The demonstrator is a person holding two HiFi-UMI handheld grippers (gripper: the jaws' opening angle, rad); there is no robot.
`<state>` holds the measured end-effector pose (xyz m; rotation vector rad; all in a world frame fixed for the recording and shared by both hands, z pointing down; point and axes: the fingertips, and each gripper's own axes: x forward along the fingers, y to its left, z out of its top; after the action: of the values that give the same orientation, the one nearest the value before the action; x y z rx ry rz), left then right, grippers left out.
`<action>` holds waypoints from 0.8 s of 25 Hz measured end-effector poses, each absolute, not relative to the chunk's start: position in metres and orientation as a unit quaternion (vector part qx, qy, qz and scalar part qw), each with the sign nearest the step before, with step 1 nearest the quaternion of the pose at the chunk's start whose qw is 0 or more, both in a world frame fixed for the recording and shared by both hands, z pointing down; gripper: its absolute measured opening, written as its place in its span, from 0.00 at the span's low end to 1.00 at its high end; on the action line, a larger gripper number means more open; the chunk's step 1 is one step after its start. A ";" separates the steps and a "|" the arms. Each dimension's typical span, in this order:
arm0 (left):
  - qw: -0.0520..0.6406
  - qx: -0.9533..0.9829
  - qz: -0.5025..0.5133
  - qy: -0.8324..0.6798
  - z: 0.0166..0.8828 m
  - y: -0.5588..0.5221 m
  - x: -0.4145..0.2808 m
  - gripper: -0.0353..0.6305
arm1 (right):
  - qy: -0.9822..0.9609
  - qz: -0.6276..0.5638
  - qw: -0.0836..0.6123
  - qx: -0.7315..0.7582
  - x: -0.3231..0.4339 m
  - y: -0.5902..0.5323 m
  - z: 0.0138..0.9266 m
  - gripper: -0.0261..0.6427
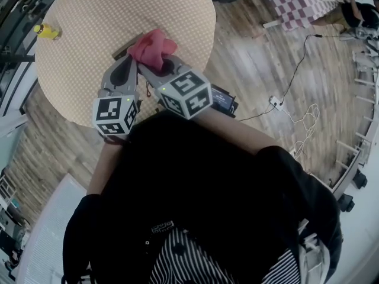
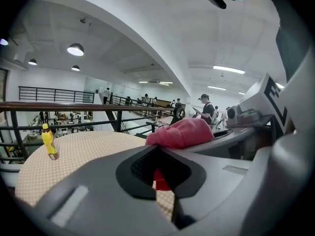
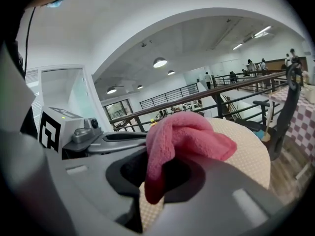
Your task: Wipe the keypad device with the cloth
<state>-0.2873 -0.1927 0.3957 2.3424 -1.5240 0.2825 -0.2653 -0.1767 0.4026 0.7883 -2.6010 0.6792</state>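
Noting from left: yellow bottle (image 1: 46, 31) stands well apart on the round table (image 1: 89, 10). Left gripper (image 2: 160, 167): jaws drawn together, and a scrap of red shows through their gap; pinched or merely behind, I cannot tell. Cloth (image 1: 153, 47) is pink, soft and light and would bunch easily; best taken by a thick fold. It sits mid-table over a dark slab (image 1: 121, 52), likely the keypad device, mostly covered. Right gripper (image 3: 165, 181): jaws closed on the cloth, with a tail hanging through.

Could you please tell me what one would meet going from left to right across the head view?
Yellow bottle → pink cloth → black device just past the table's edge → white adapter on the floor → coiled white cable.
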 end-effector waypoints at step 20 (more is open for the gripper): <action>0.252 0.788 0.206 -0.523 0.502 -0.252 -0.343 0.06 | -0.904 0.288 0.225 0.221 -0.324 -0.235 0.504 0.14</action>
<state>-0.3432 -0.2521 0.5023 2.1430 -1.4232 0.5602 -0.3239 -0.2353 0.5044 0.6091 -2.4952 0.7950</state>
